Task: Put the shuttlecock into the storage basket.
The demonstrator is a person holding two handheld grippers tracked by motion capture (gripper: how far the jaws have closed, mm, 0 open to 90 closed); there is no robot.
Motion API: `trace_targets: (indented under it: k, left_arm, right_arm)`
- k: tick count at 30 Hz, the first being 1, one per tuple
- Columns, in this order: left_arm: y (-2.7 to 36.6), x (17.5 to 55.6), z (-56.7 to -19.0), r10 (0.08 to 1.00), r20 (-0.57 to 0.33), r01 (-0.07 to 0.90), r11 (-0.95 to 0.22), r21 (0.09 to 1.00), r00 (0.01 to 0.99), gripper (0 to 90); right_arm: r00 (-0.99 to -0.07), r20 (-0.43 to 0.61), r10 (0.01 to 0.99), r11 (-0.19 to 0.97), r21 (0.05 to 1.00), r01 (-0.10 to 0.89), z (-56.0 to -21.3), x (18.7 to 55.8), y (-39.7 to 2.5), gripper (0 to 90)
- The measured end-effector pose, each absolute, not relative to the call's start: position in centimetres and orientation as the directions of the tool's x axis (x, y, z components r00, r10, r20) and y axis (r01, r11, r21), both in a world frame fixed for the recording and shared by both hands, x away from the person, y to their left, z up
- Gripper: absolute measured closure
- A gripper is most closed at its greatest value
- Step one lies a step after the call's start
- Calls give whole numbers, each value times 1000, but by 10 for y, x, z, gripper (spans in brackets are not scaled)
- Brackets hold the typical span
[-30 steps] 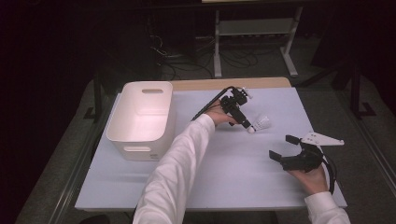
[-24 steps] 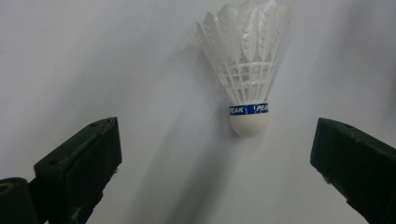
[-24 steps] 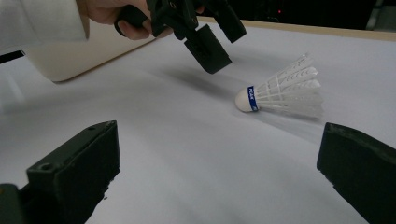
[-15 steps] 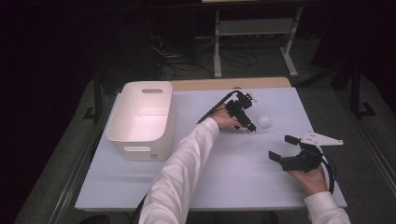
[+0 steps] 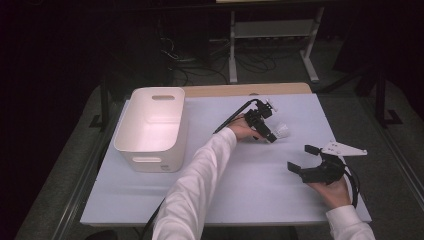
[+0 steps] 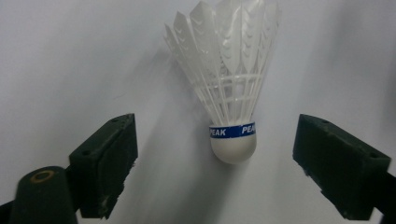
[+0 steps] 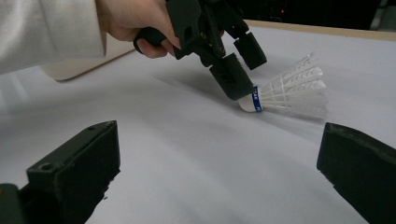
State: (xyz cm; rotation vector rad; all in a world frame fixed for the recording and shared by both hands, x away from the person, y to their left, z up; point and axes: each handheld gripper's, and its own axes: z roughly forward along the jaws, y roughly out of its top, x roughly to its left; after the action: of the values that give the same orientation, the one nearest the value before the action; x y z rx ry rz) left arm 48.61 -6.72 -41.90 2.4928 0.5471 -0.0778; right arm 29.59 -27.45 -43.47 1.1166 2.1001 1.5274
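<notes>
A white feathered shuttlecock (image 6: 231,88) with a blue band around its cork lies on its side on the white table top (image 5: 250,175). In the high view the shuttlecock (image 5: 282,132) rests right of centre. My left gripper (image 5: 270,136) reaches down over it, open, one jaw on each side of the cork, apart from it. The left gripper (image 6: 215,161) straddles the cork in its own view. From the right gripper view I see the shuttlecock (image 7: 289,93) and the left gripper (image 7: 240,70) above its cork. My right gripper (image 5: 300,159) rests open at the near right, holding nothing.
A white rectangular bin (image 5: 150,127) with handle slots stands at the table's left side, nothing visible inside it. A bare wooden strip (image 5: 245,90) runs along the far edge. A metal rack (image 5: 272,30) and cables (image 5: 195,65) sit on the dark floor beyond.
My left gripper has moved a little right and down towards the shuttlecock, its jaws now on either side of the cork. The right gripper has stayed put.
</notes>
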Motion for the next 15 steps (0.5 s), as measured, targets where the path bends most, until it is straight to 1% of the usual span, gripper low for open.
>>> trace_targets:
  k: [4,6,11,15]
  left_arm:
    - [-69,487,-419,347,-172,385,-766,515,922,161]
    - [-69,486,-418,346,-174,384,-760,524,922,194]
    - [-71,485,-418,339,-171,377,-764,523,925,241]
    - [-73,483,-418,332,-144,357,-778,516,932,298]
  right_arm:
    - [-647,187,739,126,905,406,-435,296,-274,0]
    - [-648,185,739,129,905,406,-435,296,-275,0]
    - [-647,186,739,129,905,407,-435,296,-274,0]
    - [-647,185,739,128,905,405,-435,296,-275,0]
